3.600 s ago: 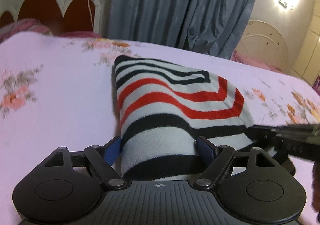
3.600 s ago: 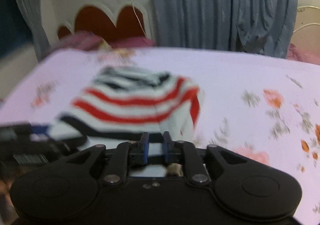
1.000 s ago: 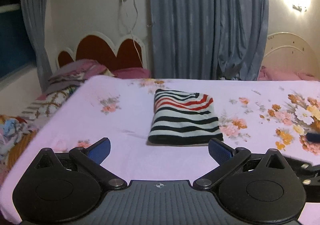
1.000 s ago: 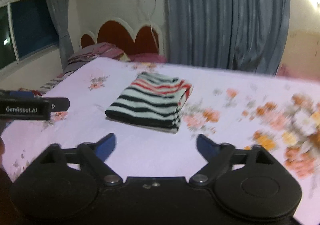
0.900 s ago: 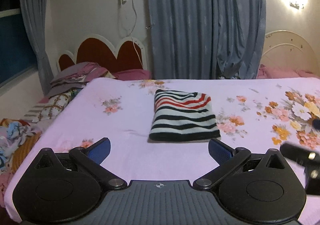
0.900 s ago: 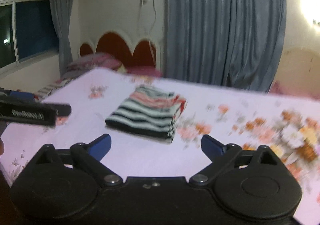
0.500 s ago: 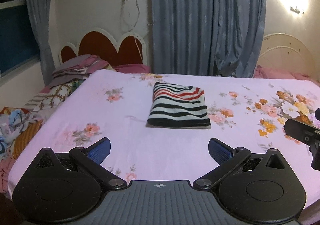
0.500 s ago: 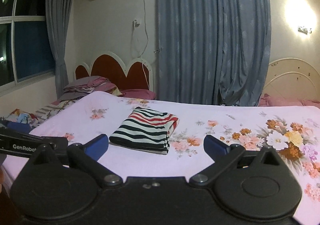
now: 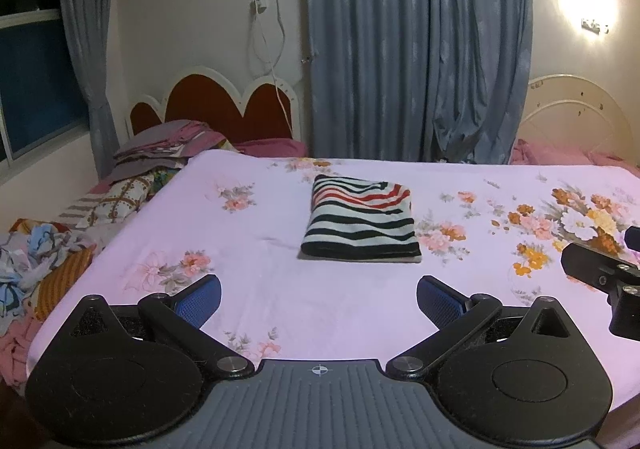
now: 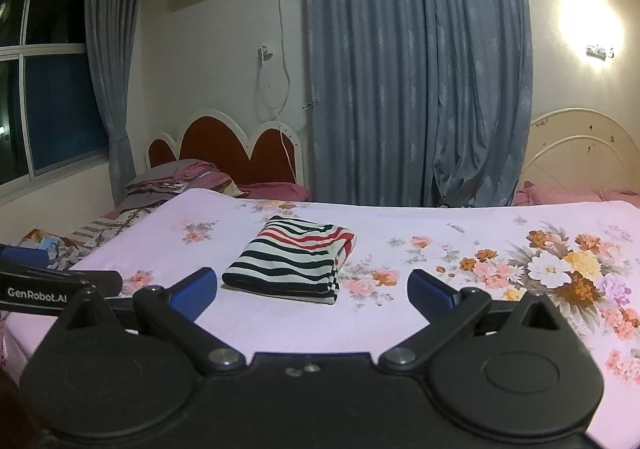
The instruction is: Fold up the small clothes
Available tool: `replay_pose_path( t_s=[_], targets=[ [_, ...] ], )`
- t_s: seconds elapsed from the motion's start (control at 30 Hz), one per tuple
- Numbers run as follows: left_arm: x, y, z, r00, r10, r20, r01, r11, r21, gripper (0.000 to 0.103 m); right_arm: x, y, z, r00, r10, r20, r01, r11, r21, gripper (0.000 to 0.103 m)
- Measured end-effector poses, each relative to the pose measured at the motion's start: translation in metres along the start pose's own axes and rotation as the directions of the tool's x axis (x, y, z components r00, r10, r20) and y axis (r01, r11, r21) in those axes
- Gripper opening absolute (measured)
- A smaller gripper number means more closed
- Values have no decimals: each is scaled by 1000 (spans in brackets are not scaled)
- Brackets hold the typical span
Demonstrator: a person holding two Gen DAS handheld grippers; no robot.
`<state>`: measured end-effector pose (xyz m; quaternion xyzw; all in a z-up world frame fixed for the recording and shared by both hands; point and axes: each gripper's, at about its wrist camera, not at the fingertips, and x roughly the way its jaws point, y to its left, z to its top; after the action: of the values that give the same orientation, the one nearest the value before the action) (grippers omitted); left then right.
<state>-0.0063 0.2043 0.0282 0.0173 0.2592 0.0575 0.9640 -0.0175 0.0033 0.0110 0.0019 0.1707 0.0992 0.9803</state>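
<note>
A folded striped garment (image 9: 360, 225) (image 10: 294, 261), black, white and red, lies flat in the middle of the pink floral bed sheet (image 9: 256, 233) (image 10: 432, 321). My left gripper (image 9: 319, 299) hangs open, well back from the garment, with only sheet between its blue pads. My right gripper (image 10: 311, 291) is also open and empty, equally far back. In the left wrist view the right gripper (image 9: 600, 269) juts in at the right edge. In the right wrist view the left gripper (image 10: 60, 287) juts in at the left edge.
A pile of loose clothes (image 9: 44, 261) lies off the bed's left side, with folded bedding (image 9: 160, 147) by the red headboard (image 9: 216, 109). Blue curtains (image 9: 416, 49) hang behind the bed. A second bed with a cream headboard (image 9: 580, 117) stands at the right.
Both grippers let go of the striped garment and drew back from it and upward. Their jaws went from pinching the cloth to wide open. The garment stays folded on the sheet.
</note>
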Motion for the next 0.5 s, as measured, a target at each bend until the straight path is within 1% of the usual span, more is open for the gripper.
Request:
replay_pose_path(
  t_s=[0.5],
  targets=[
    [-1, -1, 0, 1000, 12, 1, -12, 1000, -6, 103, -1, -1, 0, 1000, 10, -3, -10, 1000, 16, 101]
  ],
)
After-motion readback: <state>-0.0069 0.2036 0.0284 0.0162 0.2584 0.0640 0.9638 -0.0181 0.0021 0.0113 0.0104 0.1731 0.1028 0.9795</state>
